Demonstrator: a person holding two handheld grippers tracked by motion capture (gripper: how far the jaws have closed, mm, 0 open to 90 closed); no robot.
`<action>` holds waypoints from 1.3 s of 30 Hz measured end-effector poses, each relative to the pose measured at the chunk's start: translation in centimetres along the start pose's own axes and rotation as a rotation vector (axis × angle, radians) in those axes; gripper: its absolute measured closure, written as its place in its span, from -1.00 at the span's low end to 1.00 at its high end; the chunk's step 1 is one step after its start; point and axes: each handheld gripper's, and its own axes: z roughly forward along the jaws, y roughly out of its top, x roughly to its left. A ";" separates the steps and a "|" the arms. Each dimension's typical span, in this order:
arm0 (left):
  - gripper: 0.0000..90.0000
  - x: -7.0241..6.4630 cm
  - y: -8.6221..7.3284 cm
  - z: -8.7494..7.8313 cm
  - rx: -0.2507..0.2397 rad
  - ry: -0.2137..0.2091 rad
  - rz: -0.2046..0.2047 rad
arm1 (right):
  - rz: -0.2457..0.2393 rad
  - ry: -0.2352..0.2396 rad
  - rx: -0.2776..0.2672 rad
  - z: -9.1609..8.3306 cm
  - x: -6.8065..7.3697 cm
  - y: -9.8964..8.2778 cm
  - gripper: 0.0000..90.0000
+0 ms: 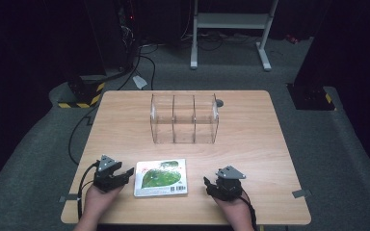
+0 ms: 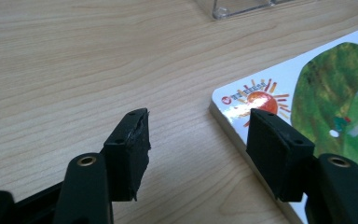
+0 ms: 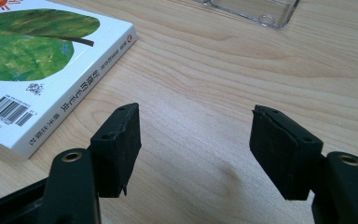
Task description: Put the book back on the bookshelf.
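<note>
While the book [image 1: 161, 177] lies flat on the surface [image 1: 125, 125] between your open, empty left tongs [image 1: 125, 173] and right tongs [image 1: 207, 185], pinching its thin edge could make it slip.

Looks like a lab or test room: dark walls, grey carpet [image 1: 38, 159], loose cables [image 1: 144, 62] on floor, hazard-striped stand base [image 1: 84, 94] (yellow-black), white metal frame [image 1: 231, 29], lone wooden table [image 1: 125, 125].

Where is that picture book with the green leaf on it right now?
In the high view the book lies flat near the table's front edge, between the left hand-held gripper and right hand-held gripper.
</note>
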 end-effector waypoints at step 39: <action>-0.21 -3.5 -1.2 0.5 0.005 -0.083 -0.041 | -0.010 0.141 -0.021 0.6 5.6 1.4 -0.36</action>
